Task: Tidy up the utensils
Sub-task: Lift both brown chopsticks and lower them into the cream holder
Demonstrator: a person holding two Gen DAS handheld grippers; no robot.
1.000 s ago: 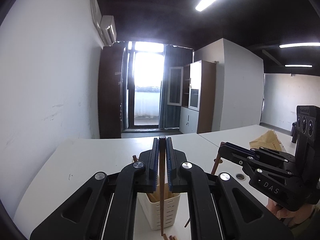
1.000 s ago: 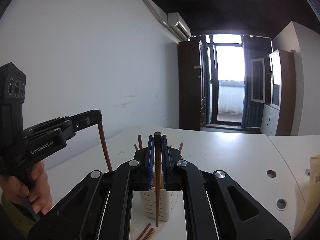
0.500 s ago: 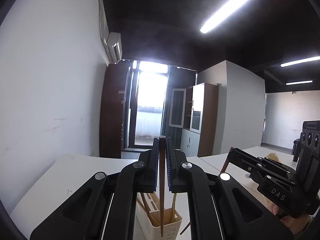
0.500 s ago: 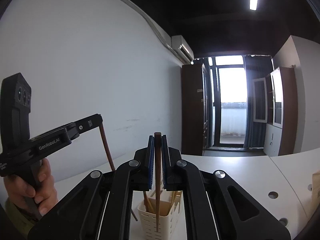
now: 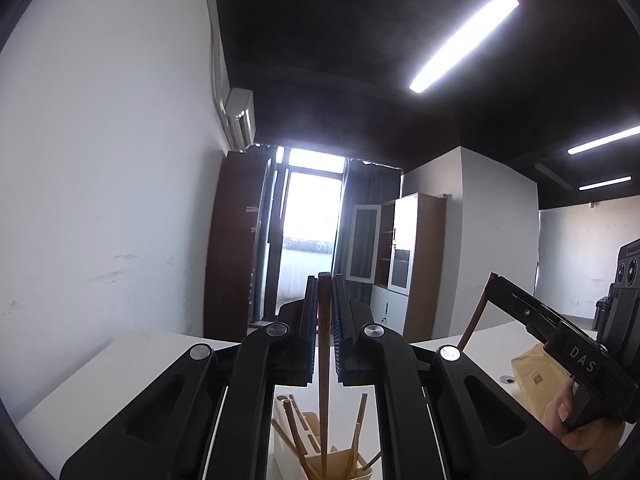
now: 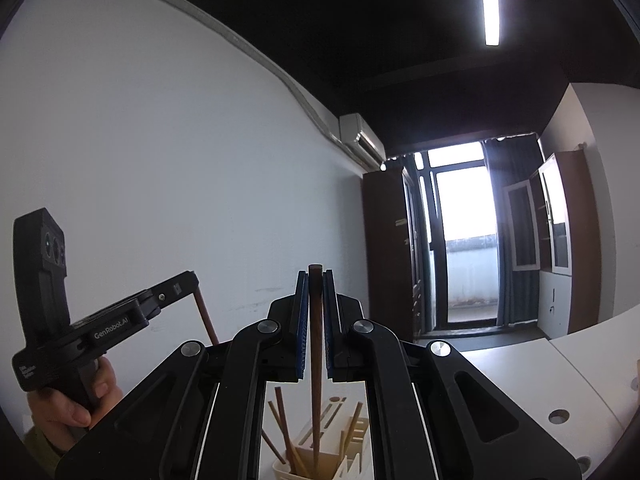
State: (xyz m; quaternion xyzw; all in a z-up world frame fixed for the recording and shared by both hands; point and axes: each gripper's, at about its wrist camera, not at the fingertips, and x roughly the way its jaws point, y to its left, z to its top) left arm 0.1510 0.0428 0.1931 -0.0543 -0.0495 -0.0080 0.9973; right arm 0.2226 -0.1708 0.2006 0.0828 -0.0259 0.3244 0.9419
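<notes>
Dropping chopsticks into holder [image 5: 320, 466]. Left tool [image 5: 325, 280] clamped on chopstick [image 5: 323, 360], tip inside holder. Right tool [image 6: 315, 274] clamped on another chopstick [image 6: 316, 360], tip at holder's mouth. Next, probably: part each tool's pads, straight, without tipping holder on surface [image 6: 520, 372].

An office: white desks [image 6: 520, 376], cabinets [image 5: 404, 256], strip lights [image 5: 464, 42].

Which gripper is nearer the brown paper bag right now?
Right. In the left wrist view the right gripper hangs just beside and above the brown paper bag; the left gripper sits farther left, over the chopstick holder.
</notes>
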